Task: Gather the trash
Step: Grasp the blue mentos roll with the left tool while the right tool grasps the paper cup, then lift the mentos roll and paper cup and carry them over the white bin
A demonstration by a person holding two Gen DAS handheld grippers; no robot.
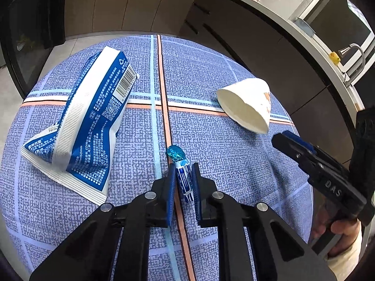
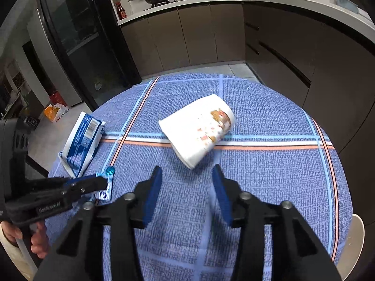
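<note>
While pinched: wrapper (image 1: 185, 180) in left tool (image 1: 183, 171)

Left gripper (image 1: 183, 172) jaws pinching candy wrapper (image 1: 182, 172)

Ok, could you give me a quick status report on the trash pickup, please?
Left gripper shut on candy wrapper. Right gripper open, empty, facing tipped paper cup. Blue packet lies on tablecloth. Nothing in the way.

On the tablecloth (image 1: 234, 164): pouch (image 1: 86, 121) left, cup (image 1: 248, 105) right, candy wrapper (image 1: 182, 171) nearer, between them
</note>
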